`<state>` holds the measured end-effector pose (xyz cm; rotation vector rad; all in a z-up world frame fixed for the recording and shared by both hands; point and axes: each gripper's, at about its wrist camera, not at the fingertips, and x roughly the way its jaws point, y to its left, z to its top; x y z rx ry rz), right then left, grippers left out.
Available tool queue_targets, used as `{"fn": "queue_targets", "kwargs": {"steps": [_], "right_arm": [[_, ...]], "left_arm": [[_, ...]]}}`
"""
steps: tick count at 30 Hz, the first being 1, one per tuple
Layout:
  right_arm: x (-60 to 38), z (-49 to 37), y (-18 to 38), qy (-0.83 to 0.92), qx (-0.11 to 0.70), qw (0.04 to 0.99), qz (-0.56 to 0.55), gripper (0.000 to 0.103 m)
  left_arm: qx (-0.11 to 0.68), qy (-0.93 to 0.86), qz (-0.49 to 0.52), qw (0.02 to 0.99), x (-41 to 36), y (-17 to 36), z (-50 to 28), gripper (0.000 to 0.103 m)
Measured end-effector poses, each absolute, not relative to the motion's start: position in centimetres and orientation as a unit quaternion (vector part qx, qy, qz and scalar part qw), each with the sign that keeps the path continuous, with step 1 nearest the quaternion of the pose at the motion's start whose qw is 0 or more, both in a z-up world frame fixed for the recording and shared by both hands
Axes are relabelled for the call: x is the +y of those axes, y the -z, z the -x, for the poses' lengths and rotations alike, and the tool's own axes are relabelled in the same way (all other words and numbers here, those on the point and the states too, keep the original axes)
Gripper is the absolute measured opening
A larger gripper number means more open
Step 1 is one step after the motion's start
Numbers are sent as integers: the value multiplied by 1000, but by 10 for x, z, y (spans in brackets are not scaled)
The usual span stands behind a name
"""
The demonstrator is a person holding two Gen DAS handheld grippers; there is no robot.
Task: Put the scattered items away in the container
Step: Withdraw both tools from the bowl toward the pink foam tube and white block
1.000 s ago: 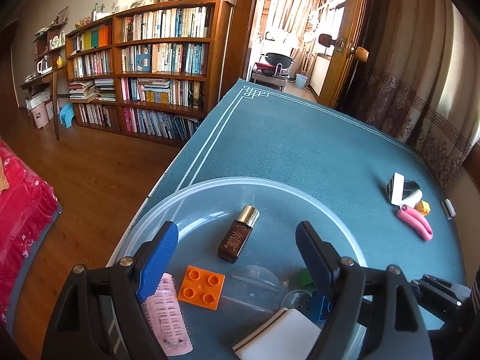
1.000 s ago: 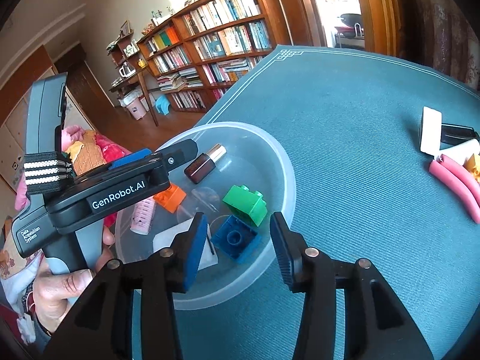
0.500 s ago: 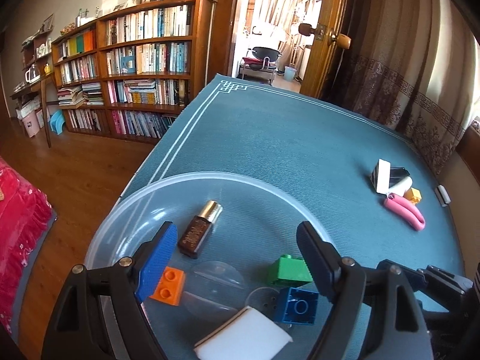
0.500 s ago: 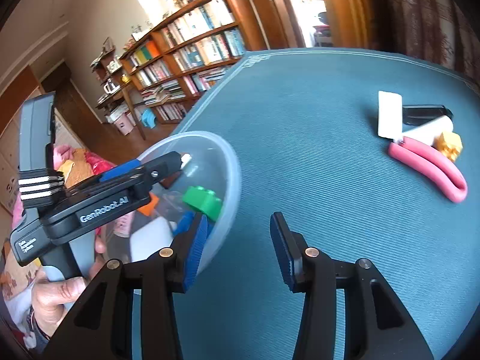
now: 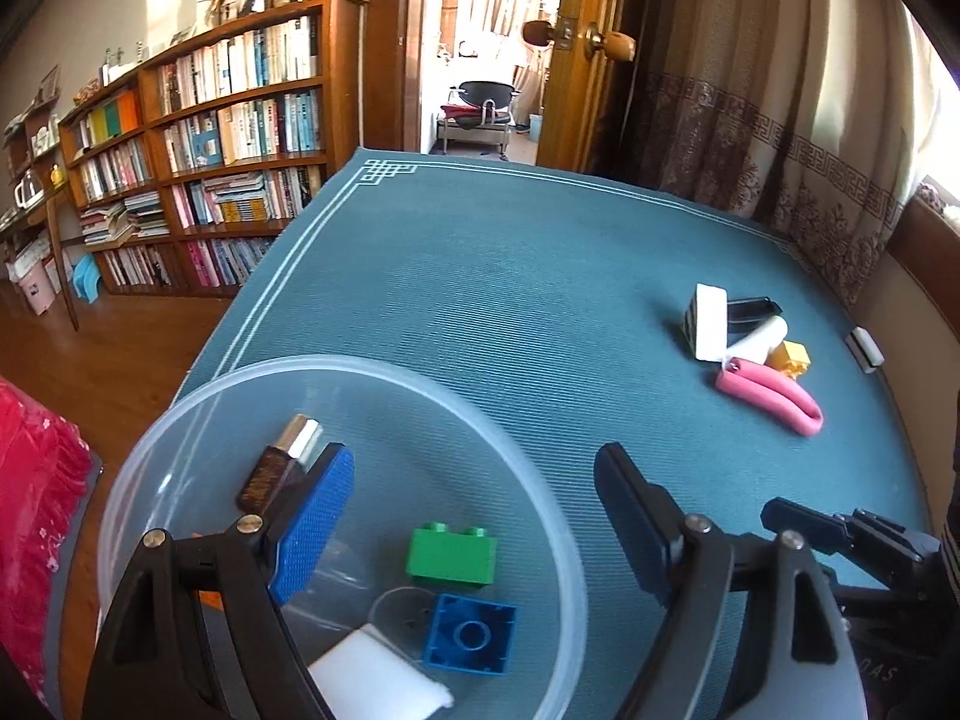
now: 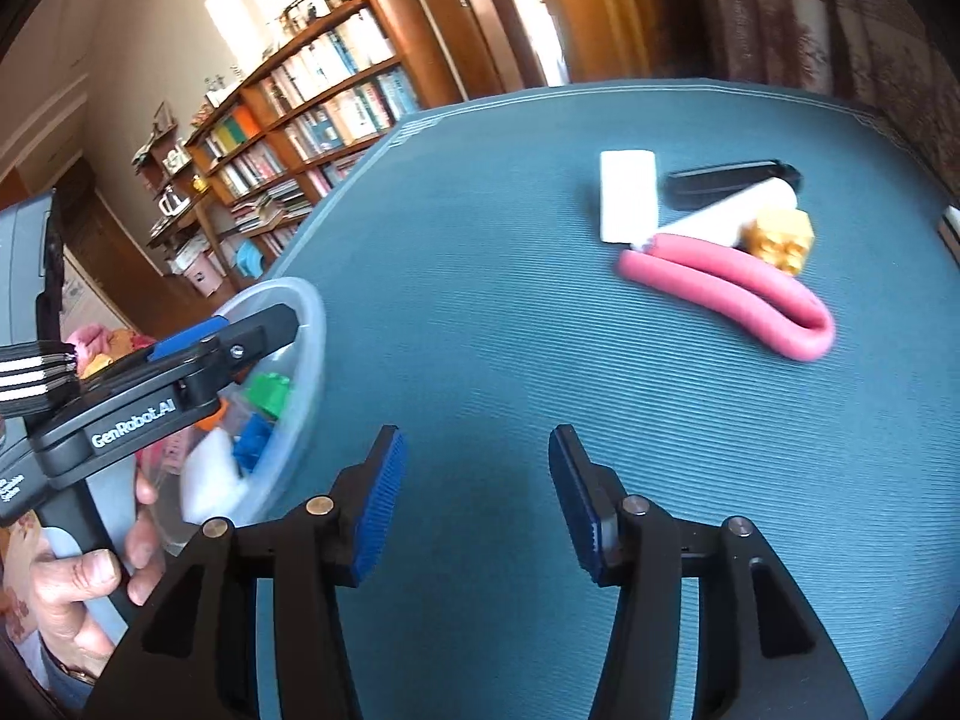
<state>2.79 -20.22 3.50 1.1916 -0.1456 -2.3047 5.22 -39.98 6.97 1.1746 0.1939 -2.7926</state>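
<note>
My right gripper (image 6: 474,498) has swung off the clear round plastic bowl (image 6: 312,324), jaws apart and empty, now facing the pink foam loop (image 6: 738,294) pile on the teal cloth. Left gripper (image 5: 474,516) gapes over the bowl. Next pickup: that pile.

Both grippers are showing black plastic fingers with ribbed blue pads (image 6: 379,504) and brass-coloured pivot screws (image 6: 317,504), the left gripper (image 6: 198,354) is carrying white "GenRobot.AI" lettering plus a black-and-white striped strap (image 6: 36,372), gripped by a hand (image 6: 78,594).
</note>
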Motion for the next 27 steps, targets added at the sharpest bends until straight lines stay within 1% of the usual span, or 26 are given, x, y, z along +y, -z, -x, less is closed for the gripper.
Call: {"fn": "queue_targets", "kwargs": {"steps": [15,21,27], "right_arm": [[-125,11,-37,885,-53,190,-421,54],[-103,39,-41,894,-47,180,-409,54],[-98,66,-38,890,-42,201,-406,54]], "left_arm": [[19,914,-406,-4,-329,-64,-27,86],[10,913,-409,-13,-314,-64,-18,86],[6,910,-414,-14,-308,-62,-10,86]]}}
